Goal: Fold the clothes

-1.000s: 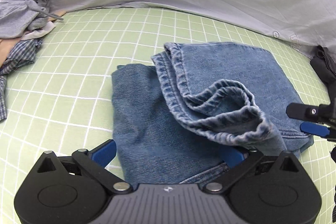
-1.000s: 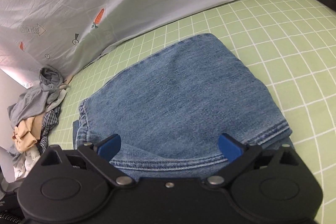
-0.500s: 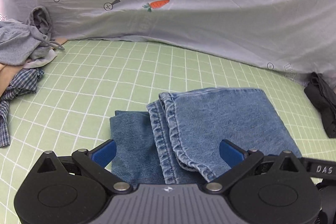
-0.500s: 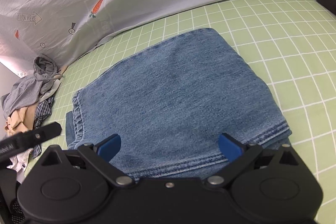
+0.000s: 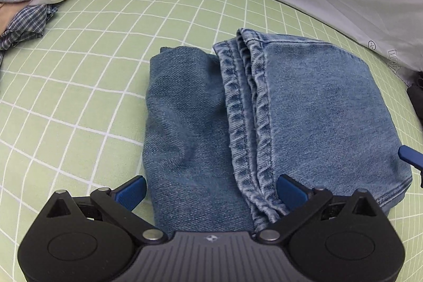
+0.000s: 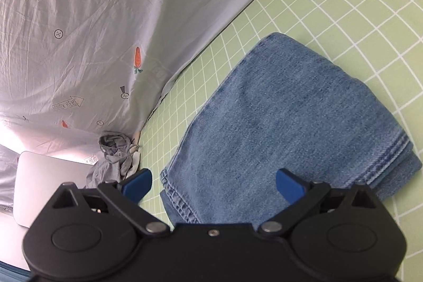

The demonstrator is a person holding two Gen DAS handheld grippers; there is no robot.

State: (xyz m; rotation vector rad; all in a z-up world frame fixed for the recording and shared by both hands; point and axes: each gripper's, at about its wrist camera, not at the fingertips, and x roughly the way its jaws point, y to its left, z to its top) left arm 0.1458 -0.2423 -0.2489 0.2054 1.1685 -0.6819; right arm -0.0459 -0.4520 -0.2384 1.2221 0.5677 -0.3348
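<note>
In the left wrist view my left gripper (image 5: 211, 192) is released and holds nothing; the jeans (image 5: 312, 107) lie folded on the green sheet (image 5: 79, 97) just in front of it, hems on top. In the right wrist view my right gripper (image 6: 212, 185) is also spread wide over the same jeans (image 6: 290, 118). I think the top layer can slide off if a finger catches the hem.

Coarse matt denim jeans (image 5: 312, 97) on smooth checked cotton sheet (image 5: 79, 86)
</note>
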